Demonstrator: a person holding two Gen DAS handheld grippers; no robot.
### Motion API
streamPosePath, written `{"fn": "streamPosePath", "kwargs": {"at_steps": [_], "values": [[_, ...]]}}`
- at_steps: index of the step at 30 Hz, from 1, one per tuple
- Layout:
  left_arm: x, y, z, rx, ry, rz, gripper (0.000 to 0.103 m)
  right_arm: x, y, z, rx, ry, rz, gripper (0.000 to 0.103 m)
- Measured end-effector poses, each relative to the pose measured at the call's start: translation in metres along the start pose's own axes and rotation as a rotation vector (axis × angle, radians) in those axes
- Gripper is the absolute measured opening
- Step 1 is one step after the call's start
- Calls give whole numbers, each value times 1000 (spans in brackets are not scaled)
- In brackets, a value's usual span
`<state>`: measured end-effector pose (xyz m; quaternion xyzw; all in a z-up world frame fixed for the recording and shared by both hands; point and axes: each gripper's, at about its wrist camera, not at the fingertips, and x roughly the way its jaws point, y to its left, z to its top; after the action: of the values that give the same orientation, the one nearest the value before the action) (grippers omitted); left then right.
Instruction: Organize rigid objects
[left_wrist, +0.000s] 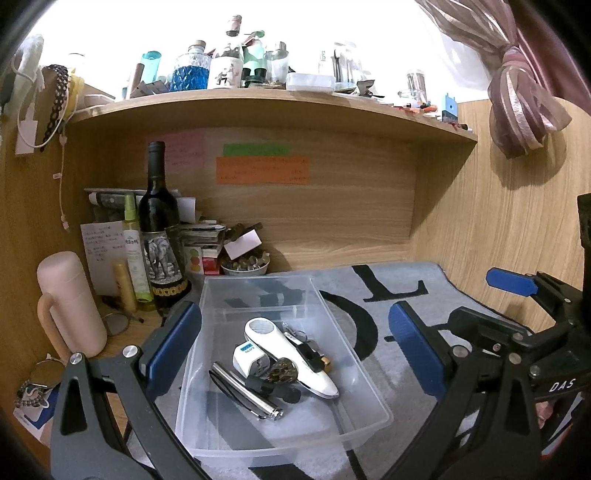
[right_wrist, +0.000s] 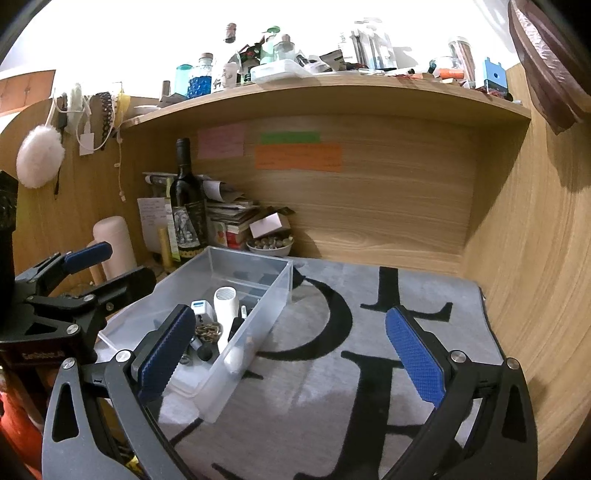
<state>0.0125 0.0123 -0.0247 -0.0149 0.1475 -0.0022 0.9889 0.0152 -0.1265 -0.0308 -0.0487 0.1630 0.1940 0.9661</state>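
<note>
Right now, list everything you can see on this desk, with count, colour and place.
bin: one, clear, on the mat
items in bin: several, white, silver and black, cannot count exactly
mat: one, grey with black letters, on the desk
wine bottle: one, dark, back left
flask: one, pink, far left
bowl: one, white, behind bin
notes: three, pink, green, orange, on back wall
left gripper: open, above bin
right gripper: open, above mat

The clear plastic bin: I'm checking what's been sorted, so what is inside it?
Inside the clear plastic bin lie a white handheld device, a small white box with a blue label, a silver pen and small dark pieces. Whatever lies beneath that pile is covered.
</note>
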Motion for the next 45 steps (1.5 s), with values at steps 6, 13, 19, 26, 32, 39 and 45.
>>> {"fn": "streamPosePath", "kwargs": {"at_steps": [6, 13, 19, 26, 32, 39, 45], "values": [[2, 2, 0, -10, -2, -2, 103, 0, -1, 0, 2, 0, 3, 103], [3, 3, 1, -11, 0, -3, 103, -2, 2, 1, -10, -7, 6, 103], [3, 4, 1, -5, -4, -2, 103, -4, 3, 2, -7, -17, 8, 103], [3, 4, 0, -6, -4, -2, 103, -5, 3, 2, -2, -16, 11, 103], [3, 3, 0, -5, -7, -2, 103, -5, 3, 2, 0, -19, 12, 103], [2, 1, 0, -8, -3, -2, 103, -5, 2, 1, 0, -22, 11, 103], [3, 1, 1, -18, 5, -9, 103, -8, 6, 1, 6, -27, 2, 103]]}}
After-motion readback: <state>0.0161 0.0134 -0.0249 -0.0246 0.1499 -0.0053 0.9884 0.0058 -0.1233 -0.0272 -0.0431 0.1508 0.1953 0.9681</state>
